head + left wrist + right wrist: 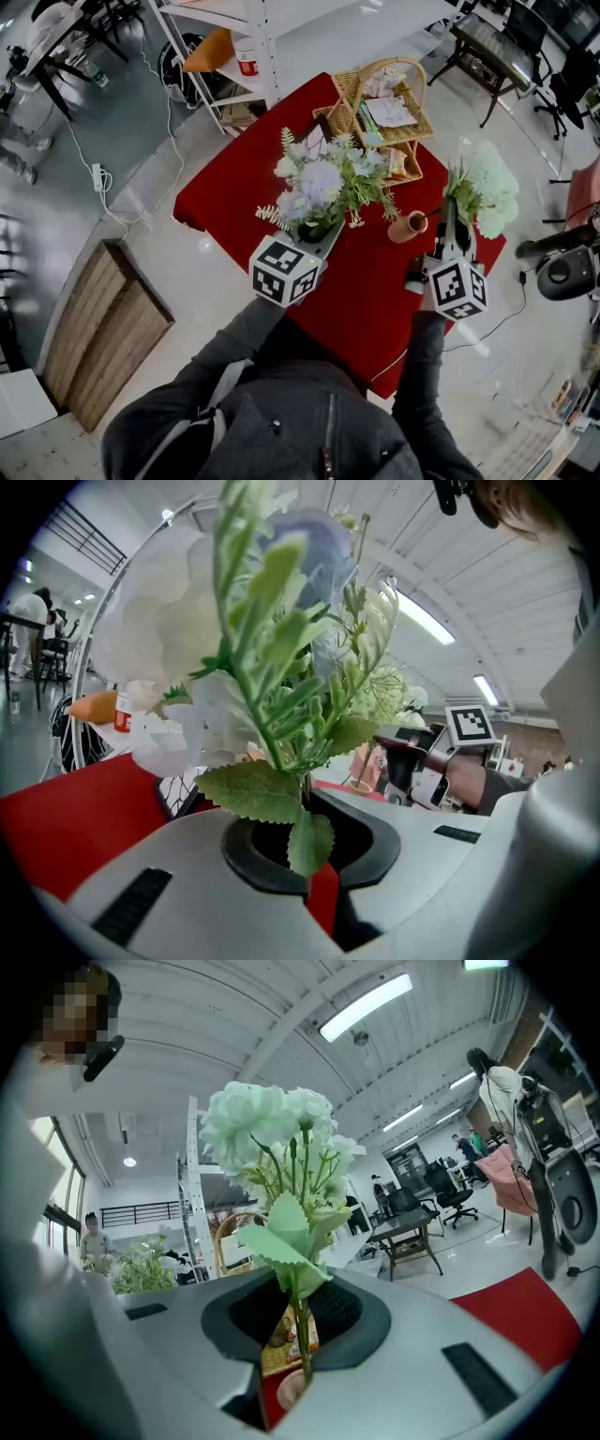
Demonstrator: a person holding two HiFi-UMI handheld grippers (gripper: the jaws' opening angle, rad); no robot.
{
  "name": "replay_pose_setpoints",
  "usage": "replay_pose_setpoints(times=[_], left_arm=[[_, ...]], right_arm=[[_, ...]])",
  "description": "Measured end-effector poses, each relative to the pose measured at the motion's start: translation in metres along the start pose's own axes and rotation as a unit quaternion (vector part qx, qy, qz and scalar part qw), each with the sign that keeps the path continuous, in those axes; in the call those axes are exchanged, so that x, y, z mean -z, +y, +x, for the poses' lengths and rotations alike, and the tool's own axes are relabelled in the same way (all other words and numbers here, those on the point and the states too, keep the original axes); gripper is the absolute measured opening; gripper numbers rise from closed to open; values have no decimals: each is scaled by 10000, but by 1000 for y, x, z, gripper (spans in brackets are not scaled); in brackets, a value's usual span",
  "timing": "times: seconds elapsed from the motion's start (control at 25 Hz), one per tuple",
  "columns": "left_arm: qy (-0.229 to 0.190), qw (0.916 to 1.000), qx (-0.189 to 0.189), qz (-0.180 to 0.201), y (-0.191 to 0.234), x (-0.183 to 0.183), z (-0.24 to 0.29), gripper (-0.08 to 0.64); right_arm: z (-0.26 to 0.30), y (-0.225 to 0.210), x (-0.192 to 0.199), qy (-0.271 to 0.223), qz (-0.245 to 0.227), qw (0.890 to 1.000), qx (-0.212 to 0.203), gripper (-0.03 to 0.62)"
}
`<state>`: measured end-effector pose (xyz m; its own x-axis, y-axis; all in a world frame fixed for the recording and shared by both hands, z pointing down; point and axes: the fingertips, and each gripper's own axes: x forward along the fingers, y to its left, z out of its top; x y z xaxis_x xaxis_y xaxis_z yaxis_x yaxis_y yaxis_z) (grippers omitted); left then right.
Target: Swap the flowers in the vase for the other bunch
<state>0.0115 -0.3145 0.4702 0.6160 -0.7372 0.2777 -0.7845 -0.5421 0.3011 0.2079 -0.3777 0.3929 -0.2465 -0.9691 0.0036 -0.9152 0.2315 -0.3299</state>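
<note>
Flowers in both tools, small vase waiting between

Left tool (317, 236) is pressed together on the stems of the mixed bunch (323, 183), blue and white heads with fern sprigs. It holds them clear above the red worktop (244, 187), left of the vase (409, 227). In the left gripper view a leaf (309, 841) droops right over the pinch, so the bite sits low, under the foliage. Right tool (452, 234) pinches the thin stem (300, 1335) of the pale green bunch (486, 195), its jaws kept a little apart by the stem between them. That stem runs down towards the vase mouth, which I can see through the gap below the jaws. Whether its foot is already inside, I can't tell. The wicker basket (380, 112) sits at the far end of the worktop, out of the way.

My read on handling: both bunches look light and top-heavy, big soft heads on slim, springy stems, so they'll likely swing and twist in the pinch if I rush. Low on the bare stem, below the leaves, is where I'd take hold, as both tools do now. Squeezing petals or leaves would crush them or slip. The vase looks small and light, and nothing steadies it, so a sideways nudge from the stem could tip it. I'd go straight down, slowly, and let go only once the stem stands by itself
</note>
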Motion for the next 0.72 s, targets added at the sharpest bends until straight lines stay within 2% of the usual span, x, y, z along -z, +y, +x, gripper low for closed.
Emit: replay_pose_setpoints(times=[0.72], left_arm=[[-51, 9998, -42, -177, 12, 3, -5, 23]], right_arm=[[1, 4, 69, 475, -163, 9987, -48, 58]])
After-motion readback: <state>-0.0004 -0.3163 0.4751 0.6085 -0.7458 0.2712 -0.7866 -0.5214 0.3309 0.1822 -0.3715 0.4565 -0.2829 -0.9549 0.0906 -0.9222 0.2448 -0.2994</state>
